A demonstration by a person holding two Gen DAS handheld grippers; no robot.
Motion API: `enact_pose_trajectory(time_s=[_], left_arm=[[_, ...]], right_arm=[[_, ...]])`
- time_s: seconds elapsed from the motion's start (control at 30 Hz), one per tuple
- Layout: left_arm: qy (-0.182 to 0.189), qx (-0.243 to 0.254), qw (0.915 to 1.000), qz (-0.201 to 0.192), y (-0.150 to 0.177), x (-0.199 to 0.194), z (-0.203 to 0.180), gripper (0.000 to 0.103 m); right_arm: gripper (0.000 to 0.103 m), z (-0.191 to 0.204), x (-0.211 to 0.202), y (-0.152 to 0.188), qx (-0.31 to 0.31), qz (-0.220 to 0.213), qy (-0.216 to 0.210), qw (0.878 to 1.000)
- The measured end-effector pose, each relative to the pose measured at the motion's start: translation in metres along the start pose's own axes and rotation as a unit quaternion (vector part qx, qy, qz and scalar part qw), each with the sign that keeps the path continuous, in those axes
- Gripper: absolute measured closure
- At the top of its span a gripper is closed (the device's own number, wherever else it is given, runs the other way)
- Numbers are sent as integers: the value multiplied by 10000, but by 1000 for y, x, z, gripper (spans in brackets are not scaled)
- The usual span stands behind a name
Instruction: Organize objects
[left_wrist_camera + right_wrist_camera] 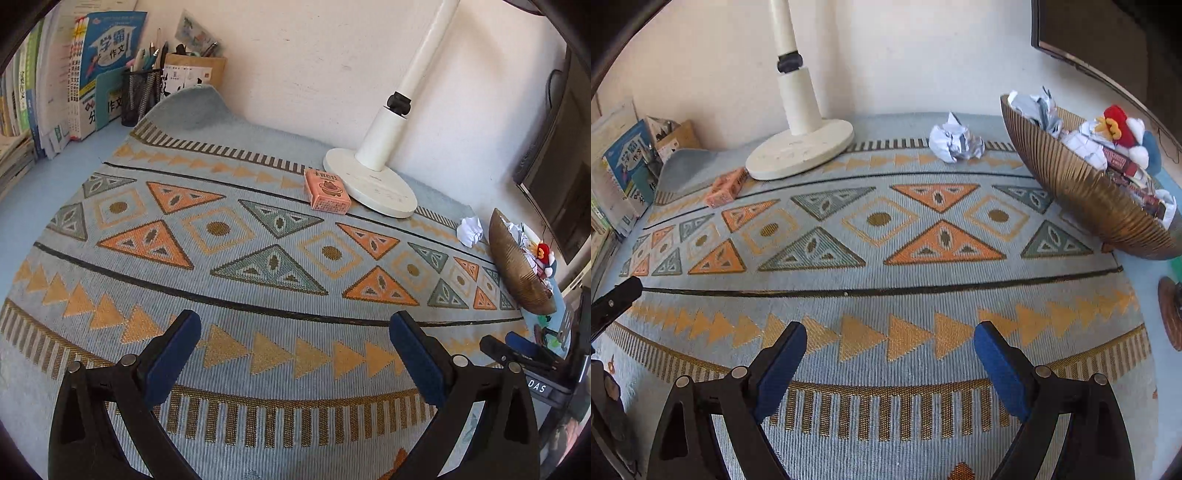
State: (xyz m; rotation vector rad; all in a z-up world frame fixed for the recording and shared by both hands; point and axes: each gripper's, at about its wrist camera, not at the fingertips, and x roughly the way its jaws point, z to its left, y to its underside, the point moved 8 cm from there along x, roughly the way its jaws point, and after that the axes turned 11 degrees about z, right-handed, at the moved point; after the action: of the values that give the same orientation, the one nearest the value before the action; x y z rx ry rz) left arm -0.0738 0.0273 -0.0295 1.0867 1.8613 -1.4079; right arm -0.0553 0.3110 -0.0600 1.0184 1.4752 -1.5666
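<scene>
A pink card box [327, 194] lies on the patterned mat beside the lamp base; it also shows in the right wrist view [726, 187]. A crumpled paper ball [955, 139] lies on the mat left of the ribbed bronze bowl [1082, 199]; the ball [470, 230] and the bowl [517, 266] show in the left wrist view too. The bowl holds crumpled paper, a plush toy [1119, 127] and small boxes. My left gripper [295, 328] is open and empty above the mat's near side. My right gripper [890, 339] is open and empty too.
A white lamp base [371, 182] stands at the back by the wall. Books [92, 74], a mesh pen cup [140, 96] and a paper box stand at the back left. A monitor [557, 166] is at the right. The mat's back-left corner curls up.
</scene>
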Motion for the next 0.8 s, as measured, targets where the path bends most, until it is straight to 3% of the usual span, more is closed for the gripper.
enact_pose_trajectory(time_s=[0.1,0.27,0.5,0.63,0.8], left_arm=[[-150,-158,9994,267,3,12,5,1],[-427,-7,9987,262,7,15,1,1],[-763,165,9962,395,11,23,-1,1],[-1434,461,9866,627,11,35,-6,0],[-1459,353,9869,589,7,38,-6,0]], right_arm=[[10,-3,2,-1,59,51,58,10000],[0,4,8,-4,-104,179,72,9998],[0,5,9,-4,-106,177,88,9997],[0,6,10,-5,-106,175,103,9997],[0,6,11,-5,-109,175,101,9997]])
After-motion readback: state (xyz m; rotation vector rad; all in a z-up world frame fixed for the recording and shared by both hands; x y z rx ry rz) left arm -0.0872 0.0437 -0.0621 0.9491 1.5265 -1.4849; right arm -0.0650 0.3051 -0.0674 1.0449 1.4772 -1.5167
